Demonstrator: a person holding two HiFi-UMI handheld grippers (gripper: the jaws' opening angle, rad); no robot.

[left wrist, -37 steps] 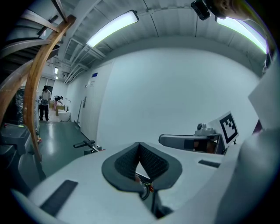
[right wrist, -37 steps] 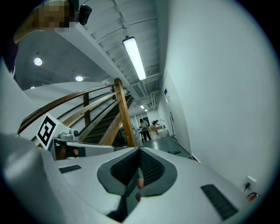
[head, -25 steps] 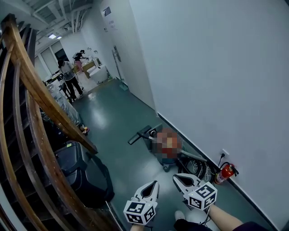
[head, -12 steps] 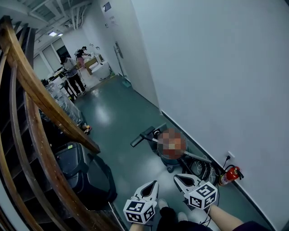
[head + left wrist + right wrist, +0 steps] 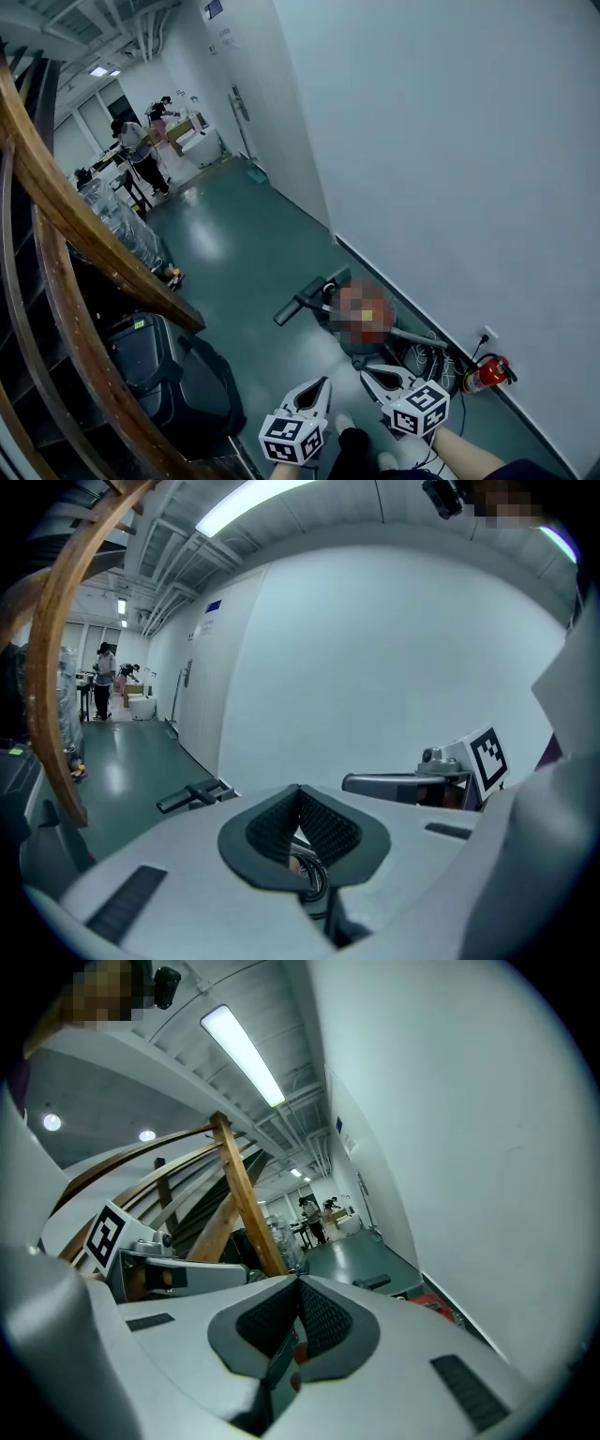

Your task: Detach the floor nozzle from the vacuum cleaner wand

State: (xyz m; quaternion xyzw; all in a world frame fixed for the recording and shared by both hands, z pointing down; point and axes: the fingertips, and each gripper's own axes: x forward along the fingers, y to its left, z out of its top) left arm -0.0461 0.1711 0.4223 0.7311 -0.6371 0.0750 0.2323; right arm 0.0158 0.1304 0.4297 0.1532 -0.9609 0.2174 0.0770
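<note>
Far left, a wooden stair railing point(image 5: 89, 239) is running down across the view, with a black bag point(image 5: 173, 370) sitting under it on the green floor point(image 5: 234, 248). Far down the hall two people point(image 5: 139, 155) are standing by tables. The left gripper point(image 5: 322, 382) is hanging low in the head view, jaws pressed together, pinching nothing. The floor nozzle point(image 5: 302, 300) is lying on the floor ahead, well apart from both grippers and reaching left from the vacuum cleaner point(image 5: 354, 339), which is sitting near the wall. The right gripper point(image 5: 366, 370) is hanging just beside the left one, jaws also pressed together and holding nothing; the vacuum body is standing between it and the nozzle. Right of the vacuum, loose cables point(image 5: 424, 356) are lying in a tangle, a red fire extinguisher point(image 5: 487, 374) is lying at the wall's foot, and the white wall point(image 5: 450, 169) is filling the right side.
</note>
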